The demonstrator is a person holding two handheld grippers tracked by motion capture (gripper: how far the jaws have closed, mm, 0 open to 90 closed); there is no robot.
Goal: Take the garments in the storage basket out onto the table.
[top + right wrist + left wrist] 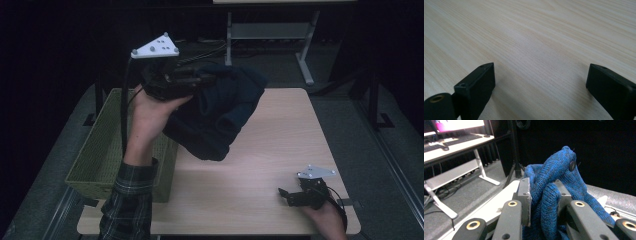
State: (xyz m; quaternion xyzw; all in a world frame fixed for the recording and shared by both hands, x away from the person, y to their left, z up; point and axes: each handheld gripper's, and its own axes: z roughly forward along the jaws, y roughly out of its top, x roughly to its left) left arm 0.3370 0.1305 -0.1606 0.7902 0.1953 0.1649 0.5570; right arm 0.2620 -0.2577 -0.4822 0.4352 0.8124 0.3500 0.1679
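Wood surface: pale wood-grain table, bare near the person; no marks or debris seen on it.
Right gripper: right gripper rests low at the near right corner of the table, jaws spread wide with nothing between them; its own view looks along the bare boards.
Left gripper: left gripper is raised above the table's left side, held by a hand with a plaid sleeve, jaws clamped on a fold of cloth.
Held item: blue knit garment, bunched and hanging from the left gripper, clear of the table top; in the left gripper view the knit fills the gap between the pads, and a dark button shows on it.
Container: green woven basket stands at the table's left edge, just beside the hanging garment. Its inside is dim, so contents cannot be judged with confidence.
Progress: pick-up is done and the garment is airborne. Judged remaining: carry it over the basket, lower it and release. Roughly midway.
Risk: loose folds may catch the basket rim on the way in.
Room: dark surroundings; grey floor, a white-legged desk beyond the table's far edge, with cables beneath it.
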